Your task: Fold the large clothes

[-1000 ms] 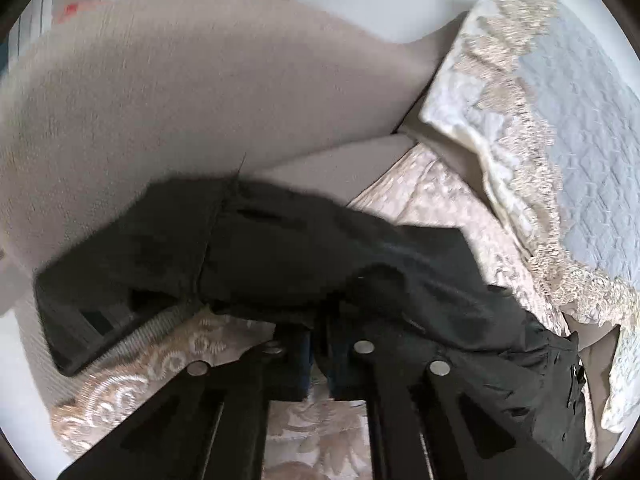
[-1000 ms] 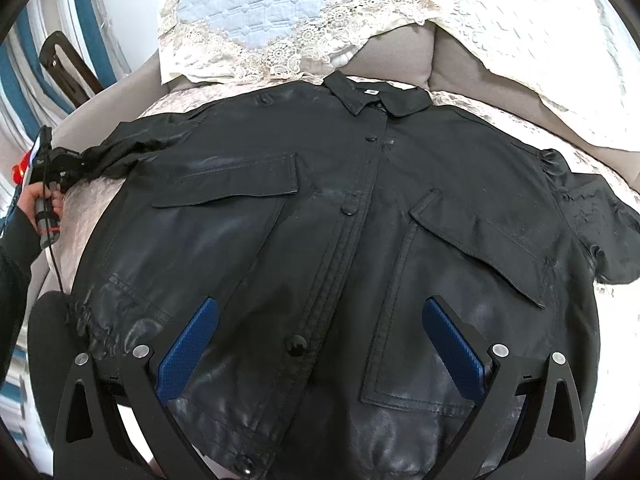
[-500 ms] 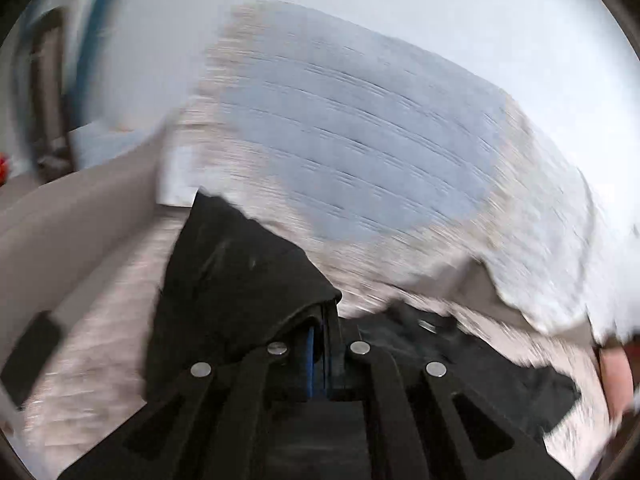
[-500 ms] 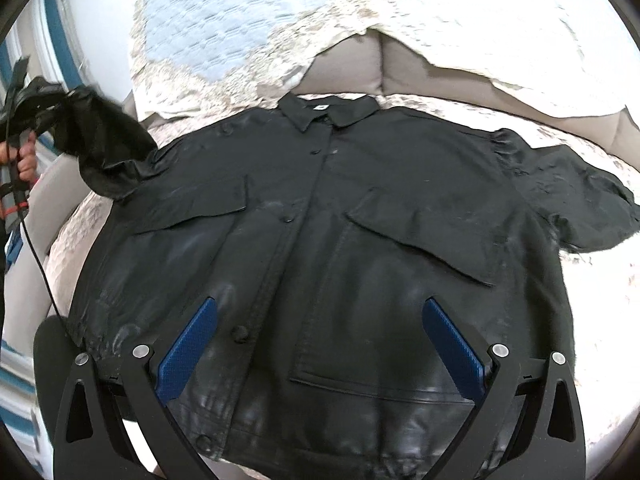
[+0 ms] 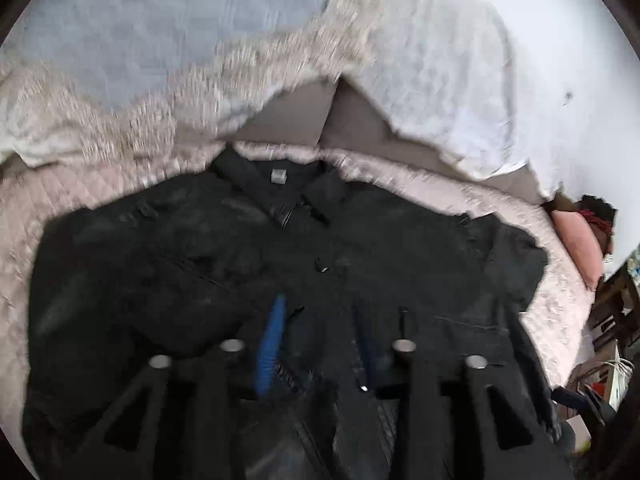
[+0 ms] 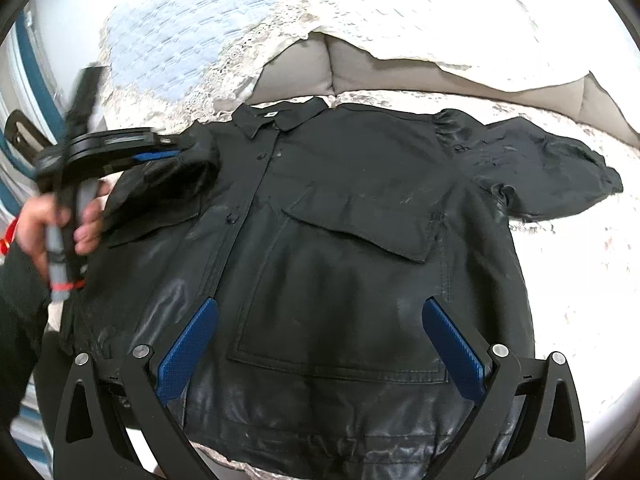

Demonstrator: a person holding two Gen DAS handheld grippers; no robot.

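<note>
Across the middle of the right wrist frame, a black jacket (image 6: pixel 340 248) lies front-up on a pale lace-patterned sofa cover (image 6: pixel 580 264), its collar (image 6: pixel 280 114) toward the top and one sleeve (image 6: pixel 552 176) spread out to the right. The right claw (image 6: pixel 320 344) hangs above the jacket's lower half with its blue pads wide apart, gripping nothing. At the left of that frame, the left claw (image 6: pixel 176 156) is in the person's left hand (image 6: pixel 52 228); a fold of the jacket's other sleeve (image 6: pixel 160 196) bunches right at its tips, yet whether the fingers pinch it I cannot tell. Blurred, the left wrist frame shows the fingers (image 5: pixel 272 340) parted over dark fabric. No containers appear.
</note>
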